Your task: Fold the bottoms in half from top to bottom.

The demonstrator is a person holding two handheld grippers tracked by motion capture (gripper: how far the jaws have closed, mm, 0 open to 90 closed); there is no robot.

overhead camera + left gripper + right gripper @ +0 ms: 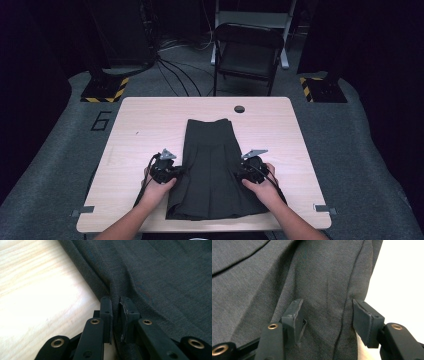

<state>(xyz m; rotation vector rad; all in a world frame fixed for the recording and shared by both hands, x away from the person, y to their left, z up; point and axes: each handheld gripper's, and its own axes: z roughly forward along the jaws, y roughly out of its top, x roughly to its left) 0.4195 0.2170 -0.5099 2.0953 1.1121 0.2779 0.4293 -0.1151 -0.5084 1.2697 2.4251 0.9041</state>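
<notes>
A dark grey pleated garment [212,165] lies flat along the middle of the wooden table [150,120], narrow end far, wide end near me. My left gripper [178,173] is at its left edge. In the left gripper view the gripper [115,302] is shut on a pinched fold of the garment [162,277], beside bare table [37,290]. My right gripper [240,175] is at the garment's right edge. In the right gripper view the gripper [325,307] stands open, its jaws wide apart with the edge of the garment [274,277] lying loosely between them.
A round hole [239,108] sits near the table's far edge. Behind the table stand a folding chair [247,50] and two stand bases with black-yellow stripes [105,90] [320,89]. Grey tape marks [82,211] [324,208] sit at the near corners.
</notes>
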